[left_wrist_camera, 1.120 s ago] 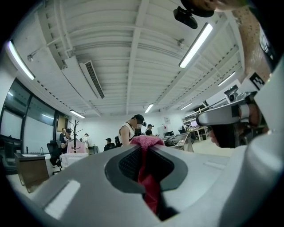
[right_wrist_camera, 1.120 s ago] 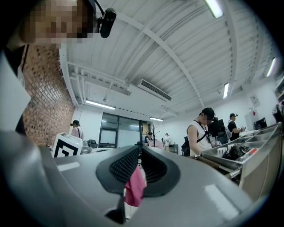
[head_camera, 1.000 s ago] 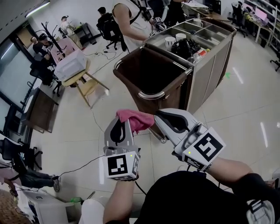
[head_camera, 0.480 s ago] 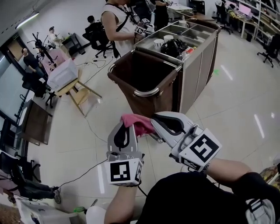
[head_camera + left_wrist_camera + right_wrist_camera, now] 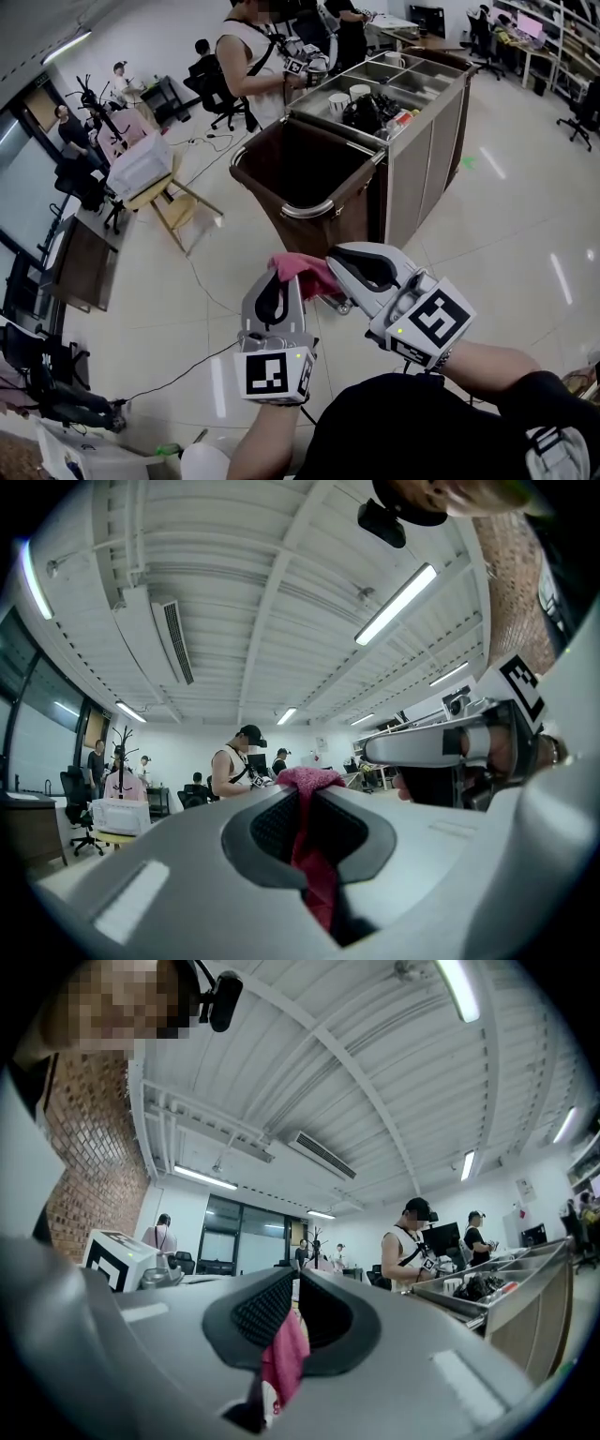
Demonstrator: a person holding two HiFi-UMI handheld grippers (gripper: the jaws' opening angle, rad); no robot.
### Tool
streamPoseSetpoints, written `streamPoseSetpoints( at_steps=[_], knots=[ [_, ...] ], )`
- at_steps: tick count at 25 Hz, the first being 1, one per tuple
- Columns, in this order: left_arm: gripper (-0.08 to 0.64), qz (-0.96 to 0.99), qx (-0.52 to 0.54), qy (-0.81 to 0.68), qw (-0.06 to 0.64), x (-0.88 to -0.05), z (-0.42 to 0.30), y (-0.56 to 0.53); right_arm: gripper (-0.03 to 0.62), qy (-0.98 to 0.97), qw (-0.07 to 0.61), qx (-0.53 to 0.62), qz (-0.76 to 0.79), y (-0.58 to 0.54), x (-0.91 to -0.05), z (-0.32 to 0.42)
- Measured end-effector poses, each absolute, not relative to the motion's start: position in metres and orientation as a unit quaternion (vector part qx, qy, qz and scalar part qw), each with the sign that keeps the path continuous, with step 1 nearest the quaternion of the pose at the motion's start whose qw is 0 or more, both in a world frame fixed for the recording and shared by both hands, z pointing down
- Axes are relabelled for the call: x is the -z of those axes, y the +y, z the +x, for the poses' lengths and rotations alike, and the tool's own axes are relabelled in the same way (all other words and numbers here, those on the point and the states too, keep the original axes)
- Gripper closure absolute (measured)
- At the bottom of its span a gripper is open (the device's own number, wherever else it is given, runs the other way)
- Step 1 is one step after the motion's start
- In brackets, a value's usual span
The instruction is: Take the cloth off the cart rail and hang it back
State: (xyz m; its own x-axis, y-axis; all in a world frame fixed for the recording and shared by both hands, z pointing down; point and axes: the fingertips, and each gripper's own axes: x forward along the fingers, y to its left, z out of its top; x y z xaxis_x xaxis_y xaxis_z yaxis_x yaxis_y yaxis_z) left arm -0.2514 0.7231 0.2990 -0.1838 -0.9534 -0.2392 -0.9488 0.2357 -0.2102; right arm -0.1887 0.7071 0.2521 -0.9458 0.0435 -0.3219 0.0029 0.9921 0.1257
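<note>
A pink cloth is bunched between my two grippers, in the air short of the cart. My left gripper is shut on one part of the pink cloth, which runs up between its jaws and pokes out at the tip. My right gripper is shut on another part of the pink cloth, pinched low between its jaws. Both grippers point slightly upward, side by side. The cart's curved metal rail rims a brown bag just beyond the grippers.
The grey cart behind the bag carries cups and black items in its top trays. A person in a white top stands at the cart's far side. A wooden chair and a black floor cable lie to the left.
Both grippers, still holding the cloth, have drifted a little right and up in the head view. The view has shifted, so the cart and bag sit slightly lower-left than before.
</note>
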Motion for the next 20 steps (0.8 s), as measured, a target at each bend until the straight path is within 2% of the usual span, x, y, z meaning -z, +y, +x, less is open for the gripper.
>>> streamPoseSetpoints(
  at_steps=[4,9,20],
  knots=[
    [0.548,-0.619,0.029,0.771,0.146,-0.304,-0.244,0.711,0.572,0.984,0.167,-0.058,0.014,0.696,-0.252,-0.182],
    [0.548,-0.617,-0.013,0.762,0.194,-0.287,-0.235,0.699,0.572,0.984,0.171,-0.055,0.012,0.683,-0.253,-0.173],
    [0.546,-0.627,-0.013,0.755,0.190,-0.289,-0.224,0.675,0.572,0.986,0.164,-0.043,-0.002,0.662,-0.259,-0.161]
  ],
)
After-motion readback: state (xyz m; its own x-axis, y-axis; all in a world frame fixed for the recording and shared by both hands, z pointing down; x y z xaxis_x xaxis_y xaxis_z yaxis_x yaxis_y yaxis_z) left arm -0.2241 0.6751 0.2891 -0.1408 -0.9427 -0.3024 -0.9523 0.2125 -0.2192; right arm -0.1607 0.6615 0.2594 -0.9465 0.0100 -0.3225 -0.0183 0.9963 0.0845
